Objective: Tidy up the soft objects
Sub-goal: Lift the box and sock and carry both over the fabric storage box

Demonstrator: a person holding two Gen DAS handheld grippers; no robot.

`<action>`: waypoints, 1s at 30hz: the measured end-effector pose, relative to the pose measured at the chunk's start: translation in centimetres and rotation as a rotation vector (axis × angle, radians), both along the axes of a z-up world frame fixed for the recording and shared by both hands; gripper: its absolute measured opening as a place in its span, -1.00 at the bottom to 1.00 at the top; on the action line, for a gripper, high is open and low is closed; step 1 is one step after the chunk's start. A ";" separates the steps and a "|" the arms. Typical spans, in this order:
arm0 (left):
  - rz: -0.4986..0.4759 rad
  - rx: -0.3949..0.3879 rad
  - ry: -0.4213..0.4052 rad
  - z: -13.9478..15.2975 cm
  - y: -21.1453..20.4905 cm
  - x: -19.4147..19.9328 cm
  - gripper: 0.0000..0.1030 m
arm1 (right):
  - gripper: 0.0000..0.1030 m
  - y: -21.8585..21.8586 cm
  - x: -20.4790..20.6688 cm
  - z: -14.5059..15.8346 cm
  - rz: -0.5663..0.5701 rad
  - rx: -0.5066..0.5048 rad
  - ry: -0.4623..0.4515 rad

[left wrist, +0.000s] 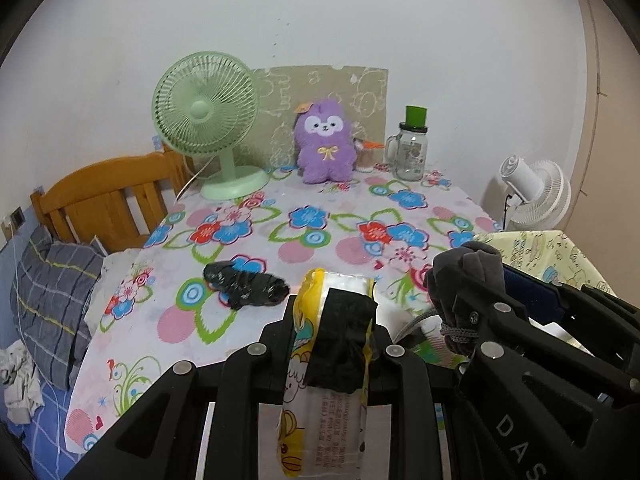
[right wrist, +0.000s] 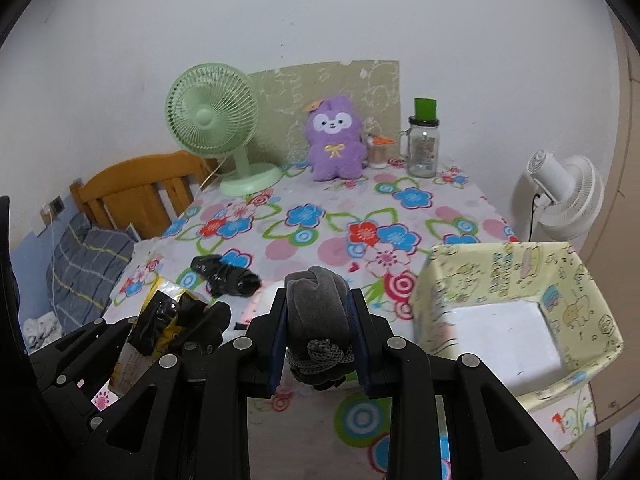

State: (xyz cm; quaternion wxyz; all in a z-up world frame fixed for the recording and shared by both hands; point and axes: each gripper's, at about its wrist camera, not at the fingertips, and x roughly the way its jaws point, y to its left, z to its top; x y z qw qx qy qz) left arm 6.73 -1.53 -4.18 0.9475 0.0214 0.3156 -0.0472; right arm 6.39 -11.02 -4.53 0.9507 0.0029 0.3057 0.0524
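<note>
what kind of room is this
Most likely a bedroom at home: a wooden headboard with a plaid pillow sits beside a table under a floral cloth, with a purple plush toy against the wall.

A bedroom in a home. A wooden bed headboard (left wrist: 108,204) stands at nine o'clock of the table (left wrist: 280,240), with a grey checked pillow (left wrist: 52,304) and blue bedding below it. The table wears a cloth of bright flowers; at its twelve o'clock edge, against a plain white wall, stand a green desk fan (left wrist: 208,120), a purple plush toy (left wrist: 326,146) and a glass jar with a green lid (left wrist: 412,148). A white floor fan (left wrist: 536,196) stands at two o'clock, and a paper-covered box (right wrist: 520,312) at three o'clock
</note>
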 end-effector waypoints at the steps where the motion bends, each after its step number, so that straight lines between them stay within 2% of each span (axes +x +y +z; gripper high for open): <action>1: -0.005 0.001 -0.006 0.2 -0.5 0.0 -0.58 | -0.38 -0.4 -0.1 0.2 -0.004 0.000 -0.007; 30: -0.175 -0.010 -0.060 2.4 -10.5 0.9 -0.58 | -0.38 -10.5 -1.2 3.1 -0.162 0.006 -0.089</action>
